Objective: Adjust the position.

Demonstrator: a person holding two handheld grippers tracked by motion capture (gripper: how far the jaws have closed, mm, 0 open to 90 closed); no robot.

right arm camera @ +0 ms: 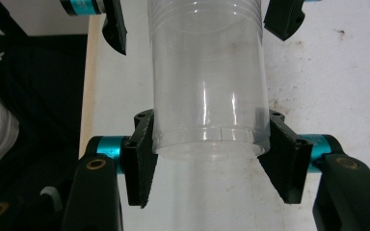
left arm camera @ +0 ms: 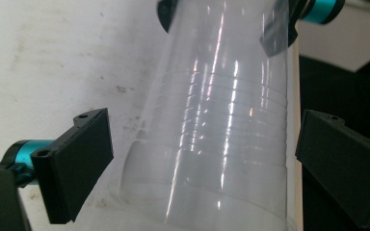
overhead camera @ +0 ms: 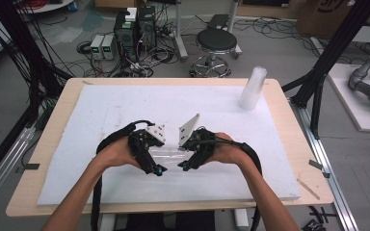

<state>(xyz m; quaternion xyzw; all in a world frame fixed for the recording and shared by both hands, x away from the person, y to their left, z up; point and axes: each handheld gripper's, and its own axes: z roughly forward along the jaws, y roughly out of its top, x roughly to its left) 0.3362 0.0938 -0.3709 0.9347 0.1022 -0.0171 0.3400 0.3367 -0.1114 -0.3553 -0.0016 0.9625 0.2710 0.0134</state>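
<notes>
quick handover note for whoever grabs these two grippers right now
Right gripper: shut on the clear plastic cup, pads clamped on both sides near one end.
Left gripper: open, its jaws standing either side of the same cup's other end without touching it.
The cup lies level between the two grippers, low over the white foam board. A stack of clear cups stands upright at the board's far right.
Done: the cup now rests in the right gripper alone.
Left: probably carry it off and set it down; where is not evident.
</notes>
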